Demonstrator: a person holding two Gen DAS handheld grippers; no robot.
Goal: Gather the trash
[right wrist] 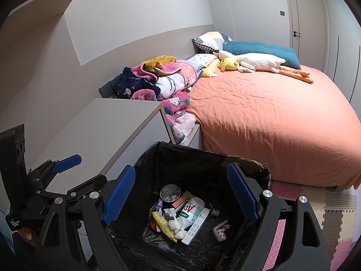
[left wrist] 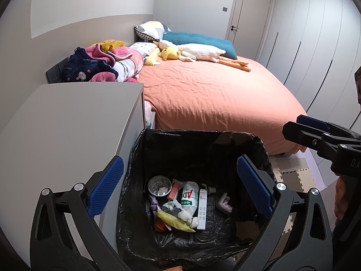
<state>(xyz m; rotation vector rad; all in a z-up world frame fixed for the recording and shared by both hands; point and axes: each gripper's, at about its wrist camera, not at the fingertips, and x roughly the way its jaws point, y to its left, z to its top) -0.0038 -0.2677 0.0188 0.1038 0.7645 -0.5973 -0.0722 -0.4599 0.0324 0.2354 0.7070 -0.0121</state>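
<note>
A cardboard bin lined with a black bag (left wrist: 144, 153) (right wrist: 146, 160) stands on the floor between the nightstand and the bed. Inside lie several pieces of trash: a metal tin (left wrist: 159, 185) (right wrist: 170, 192), a white bottle with green print (left wrist: 189, 197) (right wrist: 191, 210), a long white box (left wrist: 202, 209) (right wrist: 195, 228), a yellow wrapper (left wrist: 173, 221) (right wrist: 163, 225). My left gripper (left wrist: 180, 189) is open and empty above the bin. My right gripper (right wrist: 180, 198) is open and empty above it too; it also shows at the right edge of the left wrist view (left wrist: 315, 133).
A grey nightstand (left wrist: 67, 122) (right wrist: 108, 131) stands left of the bin. A bed with an orange sheet (left wrist: 214, 90) (right wrist: 270, 113) holds blankets, pillows and plush toys. Foam floor mats (left wrist: 295, 176) (right wrist: 327, 214) lie to the right. Wardrobe doors line the right wall.
</note>
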